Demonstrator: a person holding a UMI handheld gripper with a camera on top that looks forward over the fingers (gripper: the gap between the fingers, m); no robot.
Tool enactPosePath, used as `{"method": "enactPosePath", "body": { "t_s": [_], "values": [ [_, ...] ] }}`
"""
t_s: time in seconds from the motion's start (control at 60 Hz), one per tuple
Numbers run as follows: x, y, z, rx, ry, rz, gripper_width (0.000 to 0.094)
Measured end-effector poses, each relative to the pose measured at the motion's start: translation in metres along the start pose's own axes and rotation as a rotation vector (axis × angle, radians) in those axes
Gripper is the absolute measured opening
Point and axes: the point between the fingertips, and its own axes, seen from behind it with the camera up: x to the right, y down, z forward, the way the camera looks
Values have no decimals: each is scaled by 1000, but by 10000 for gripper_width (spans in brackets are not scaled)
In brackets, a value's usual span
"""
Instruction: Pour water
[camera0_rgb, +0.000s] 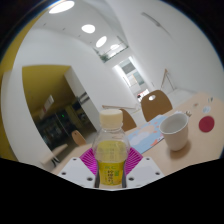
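My gripper (111, 160) is shut on a clear plastic bottle (111, 150) with a white cap, a yellow label and yellowish liquid. The bottle stands upright between my two magenta pads (91, 158), which press on its sides. The view is tilted. A white cup (175, 131) stands on the wooden table (203, 148), beyond my fingers and to the right of the bottle, with its mouth open upward. The bottle's base is hidden by my fingers.
A round pink coaster (206, 124) lies on the table right of the cup. A light mat (148, 140) with a patterned edge lies between bottle and cup. Wooden chairs (155, 103) stand beyond the table. A dark opening (45, 95) and ceiling lights (88, 29) show behind.
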Motion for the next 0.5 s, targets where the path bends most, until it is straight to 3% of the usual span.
{"method": "enactPosePath", "body": {
  "t_s": [0.167, 0.317, 0.5],
  "values": [
    [14, -56, 44, 59, -172, 673, 306],
    [14, -64, 37, 83, -207, 1109, 315],
    [4, -47, 20, -19, -269, 1212, 317]
  ]
}}
